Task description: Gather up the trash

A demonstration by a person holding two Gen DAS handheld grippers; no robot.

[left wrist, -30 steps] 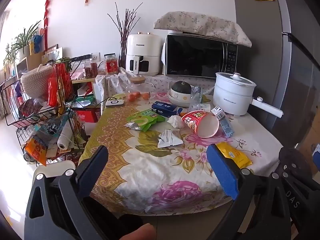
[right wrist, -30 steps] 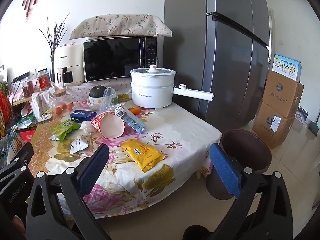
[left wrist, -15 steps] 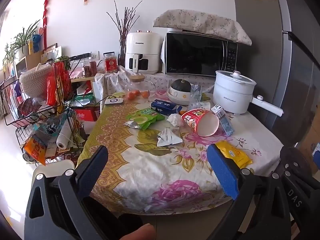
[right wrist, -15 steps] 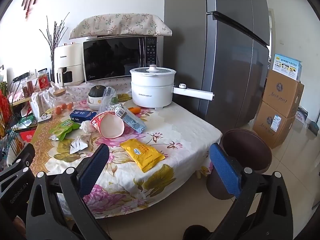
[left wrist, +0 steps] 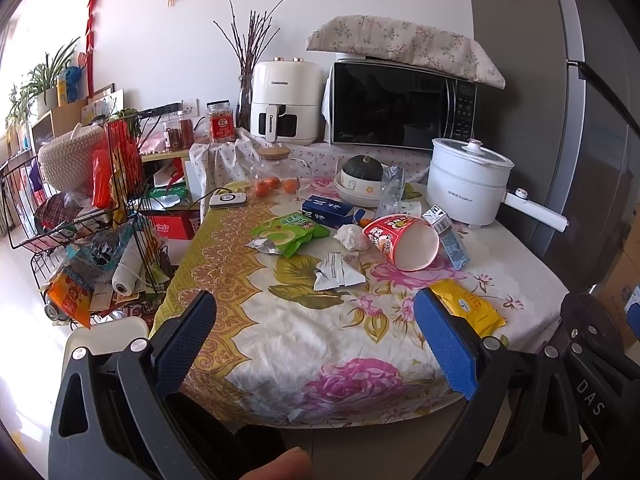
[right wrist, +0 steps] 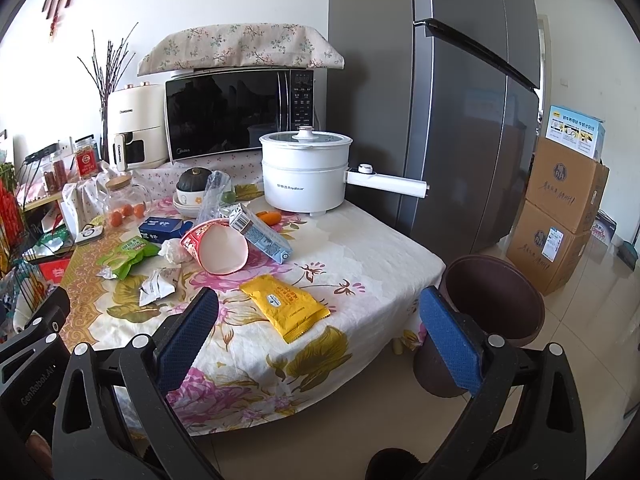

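Lying tipped, red cup (right wrist: pixel 216 246) mouth toward camera, left gripper (left wrist: pixel 316 332) and right gripper (right wrist: pixel 320 328) spread, empty

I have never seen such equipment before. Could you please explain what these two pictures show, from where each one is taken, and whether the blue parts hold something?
There is no robot here. A person holds one hand tool in each hand, and each tool has a camera looking forward along its two blue-padded fingers. One picture comes from the left gripper, the other from the right gripper. Both are open and hold nothing.

Both views show a table with a flowered cloth. On it lies trash: a yellow packet, a tipped red paper cup, a small milk carton, a green wrapper, a white wrapper and a crumpled tissue. A white cooking pot stands behind. A brown bin stands on the floor beside the table.
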